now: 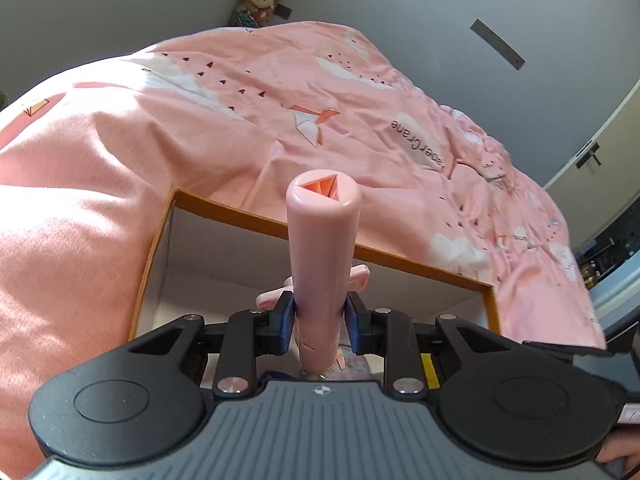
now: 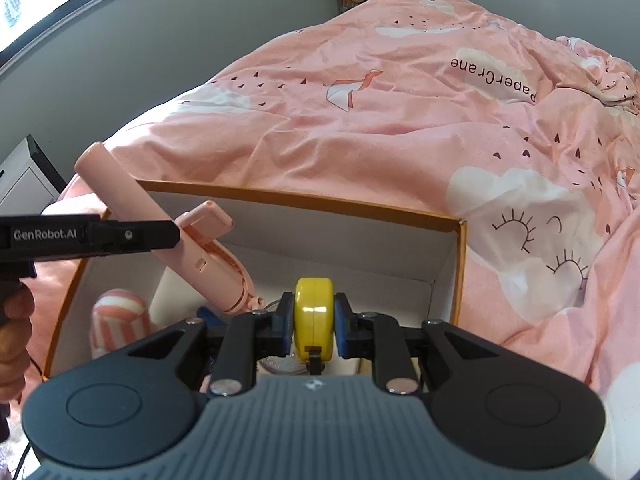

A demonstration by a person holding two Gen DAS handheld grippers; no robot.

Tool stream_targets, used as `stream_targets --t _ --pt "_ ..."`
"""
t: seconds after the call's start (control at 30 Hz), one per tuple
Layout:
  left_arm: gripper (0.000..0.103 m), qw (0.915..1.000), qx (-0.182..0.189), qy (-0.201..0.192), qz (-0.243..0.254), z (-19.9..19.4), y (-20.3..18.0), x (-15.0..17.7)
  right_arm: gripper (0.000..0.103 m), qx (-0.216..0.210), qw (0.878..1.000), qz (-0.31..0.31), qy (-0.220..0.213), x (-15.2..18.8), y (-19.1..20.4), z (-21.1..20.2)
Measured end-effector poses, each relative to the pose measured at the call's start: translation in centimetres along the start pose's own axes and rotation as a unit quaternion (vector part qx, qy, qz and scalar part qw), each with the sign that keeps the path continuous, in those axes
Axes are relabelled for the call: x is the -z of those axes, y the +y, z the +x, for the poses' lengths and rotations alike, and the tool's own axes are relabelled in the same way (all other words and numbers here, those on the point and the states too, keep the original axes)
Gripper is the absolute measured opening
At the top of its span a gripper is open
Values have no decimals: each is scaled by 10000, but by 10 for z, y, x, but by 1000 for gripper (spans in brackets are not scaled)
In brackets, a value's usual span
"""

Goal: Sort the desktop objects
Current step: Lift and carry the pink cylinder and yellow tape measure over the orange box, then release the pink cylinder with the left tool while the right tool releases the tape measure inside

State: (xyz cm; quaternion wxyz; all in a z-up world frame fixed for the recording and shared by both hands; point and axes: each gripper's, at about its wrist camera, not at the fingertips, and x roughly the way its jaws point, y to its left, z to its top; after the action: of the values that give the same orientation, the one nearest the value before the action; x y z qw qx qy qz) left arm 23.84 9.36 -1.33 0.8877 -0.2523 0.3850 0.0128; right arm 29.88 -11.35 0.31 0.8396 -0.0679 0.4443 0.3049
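My left gripper (image 1: 320,314) is shut on the handle of a pink handheld fan (image 1: 322,256), held above an orange-rimmed white box (image 1: 224,204). The fan's handle points up and away. In the right wrist view the same fan (image 2: 132,204) slants over the box's left side, with the left gripper (image 2: 176,236) clamped across it. My right gripper (image 2: 313,320) is shut on a yellow tape measure (image 2: 313,312) and holds it over the box (image 2: 340,202).
The box lies on a bed with a pink quilt (image 2: 400,120). Inside the box a pink-and-white striped item (image 2: 120,312) sits at the left, with a blue item (image 2: 208,314) and a clear round thing (image 2: 280,364) below the grippers. Plush toys (image 1: 260,0) stand by the wall.
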Motion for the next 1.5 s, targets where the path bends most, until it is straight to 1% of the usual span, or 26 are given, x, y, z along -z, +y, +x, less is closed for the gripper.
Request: stream_targets --t 0.1,0.2,0.27,0.33,0.4,0.5,0.53,0.57,0.73,0.8,0.83,0.93,0.97,1.0,1.03,1.07,1.1,1.17,1.2,1.27,1.3,1.4,1.5 --pt "30 9991 -267 -100 302 0 -4 2 21 53 10000 -56 35 -4 1 10" --pt "30 9949 -549 -213 814 -5 -12 3 21 165 9996 -199 78 -8 3 19" --pt "30 9884 -778 -226 1288 -6 -21 3 21 169 9996 -203 119 -10 2 24" --pt "30 9770 -999 -212 1870 -6 -33 7 21 188 9995 -194 146 -13 1 29" --pt "30 9623 -1193 -161 2438 -4 -44 13 21 230 9994 -203 165 -14 1 32" --pt "31 9324 -1525 -47 3277 5 -58 27 21 267 9992 -233 184 -15 -1 34" --pt "31 9210 -1619 -6 3544 8 -61 33 21 278 9991 -242 192 -16 -1 35" --pt "30 9114 -1680 46 3755 12 -64 38 21 291 9991 -246 197 -16 -2 35" --pt "31 8673 -1701 36 4679 21 -82 61 21 378 9989 -213 191 -17 -6 34" --pt "31 8525 -1654 39 4958 27 -87 69 21 414 9988 -214 180 -18 -7 32" --pt "31 8467 -1609 55 5071 30 -89 71 21 428 9987 -214 170 -18 -7 30" --pt "31 8324 -1358 193 5369 39 -93 75 21 489 9984 -246 131 -20 -9 26" --pt "31 8313 -1247 303 5408 43 -93 74 21 507 9983 -265 124 -20 -9 25" --pt "31 8337 -1129 456 5387 47 -93 73 21 520 9982 -278 121 -21 -9 24" --pt "31 8395 -1009 628 5302 52 -91 71 21 524 9981 -289 121 -21 -9 24" --pt "31 8430 -947 761 5241 56 -88 70 21 524 9981 -291 124 -21 -10 25" --pt "31 8434 -904 857 5227 59 -85 70 21 524 9981 -289 127 -21 -10 25" --pt "31 8330 -925 881 5383 64 -81 75 21 522 9981 -288 126 -21 -10 25" --pt "31 8298 -948 920 5422 66 -80 76 21 518 9981 -295 139 -21 -10 26" --pt "30 8260 -932 986 5471 68 -78 77 21 500 9980 -325 187 -21 -10 29" --pt "31 8266 -909 1012 5461 69 -78 75 21 490 9980 -339 222 -20 -10 31" --pt "31 8361 -867 1110 5302 73 -75 68 21 469 9979 -347 292 -20 -10 38" --pt "32 8492 -779 1217 5079 75 -71 59 21 454 9981 -232 343 -20 -11 46"
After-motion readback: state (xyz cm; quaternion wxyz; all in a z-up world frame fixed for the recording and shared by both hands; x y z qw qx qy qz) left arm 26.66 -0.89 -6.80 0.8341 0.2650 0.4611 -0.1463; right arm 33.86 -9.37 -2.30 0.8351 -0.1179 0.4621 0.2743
